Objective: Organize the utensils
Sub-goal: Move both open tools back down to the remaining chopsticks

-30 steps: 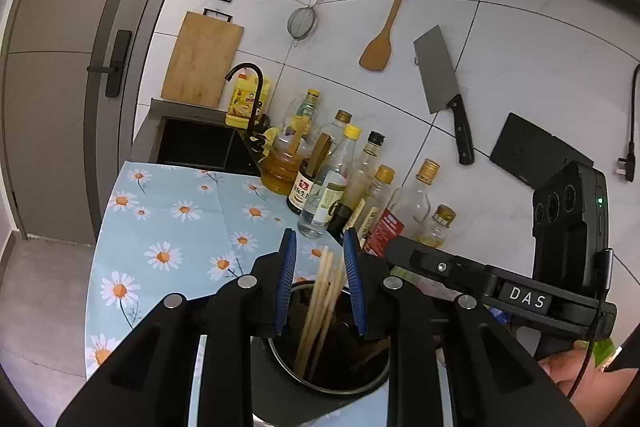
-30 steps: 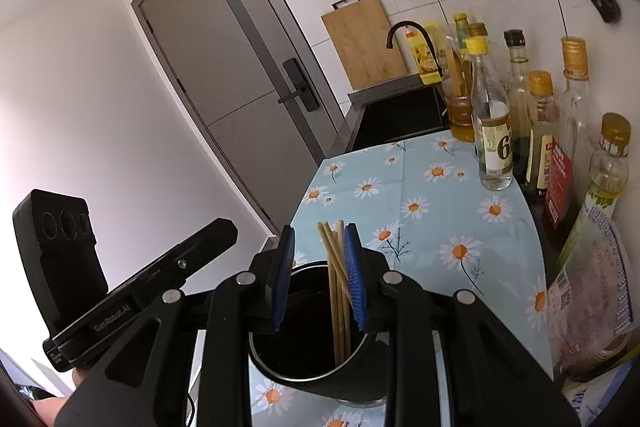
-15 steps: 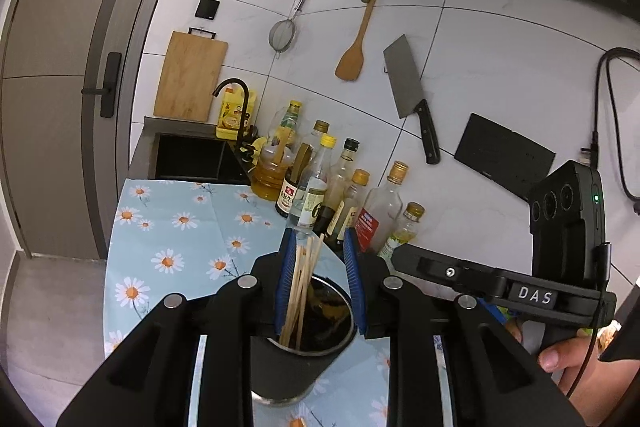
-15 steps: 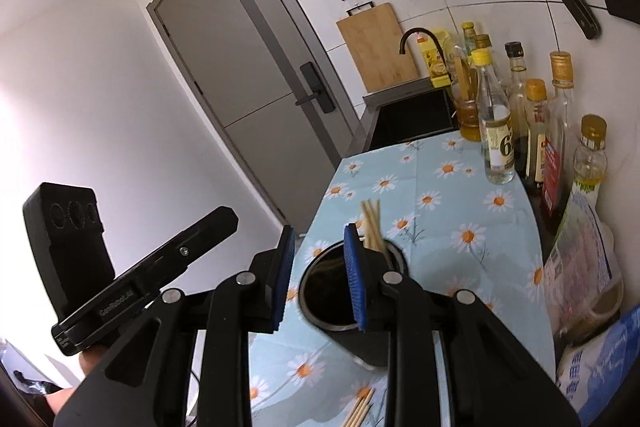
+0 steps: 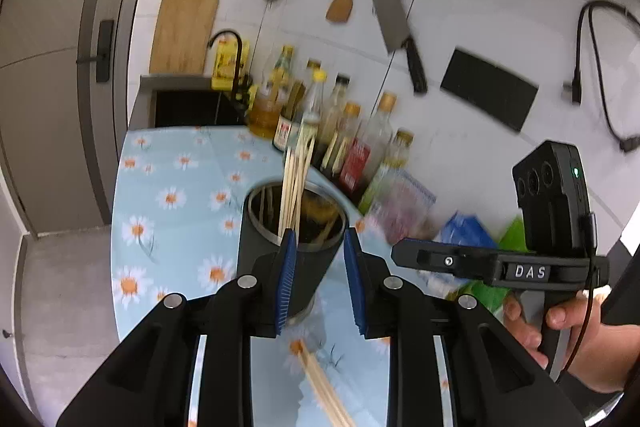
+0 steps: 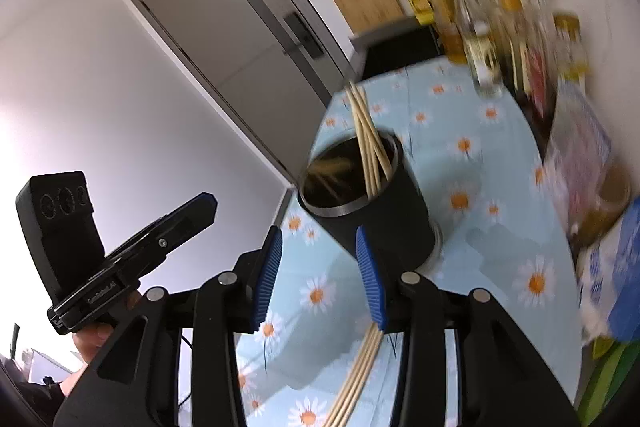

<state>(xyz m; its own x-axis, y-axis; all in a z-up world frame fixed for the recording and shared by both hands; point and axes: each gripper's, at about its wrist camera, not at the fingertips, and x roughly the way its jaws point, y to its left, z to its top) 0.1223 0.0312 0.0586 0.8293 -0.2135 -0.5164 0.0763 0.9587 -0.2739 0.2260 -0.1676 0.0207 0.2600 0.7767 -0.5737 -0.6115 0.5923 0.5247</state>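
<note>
A black utensil holder [image 5: 280,259] [image 6: 384,223] stands on the daisy tablecloth, and a bundle of wooden chopsticks [image 5: 296,175] [image 6: 366,139] leans inside it. My left gripper [image 5: 320,279] sits just short of the holder with a narrow gap and nothing between its blue pads. My right gripper [image 6: 320,275] is also short of the holder. Its jaws are opening and nothing is between them. More chopsticks [image 5: 324,391] [image 6: 356,379] lie loose on the cloth below both grippers. Each wrist view also shows the other gripper from the side, held in a hand.
Several oil and sauce bottles [image 5: 340,131] line the tiled wall, with a sink [image 5: 192,107] and cutting board [image 5: 184,31] behind. A cleaver [image 5: 394,23], spatula and strainer hang on the wall. Food packets [image 6: 580,163] crowd the right. The table edge and a door [image 6: 248,39] are to the left.
Both grippers have drawn back from the holder, which now stands beyond their fingertips with the chopsticks left in it. The right jaws have widened. Loose chopsticks on the cloth have come into view.
</note>
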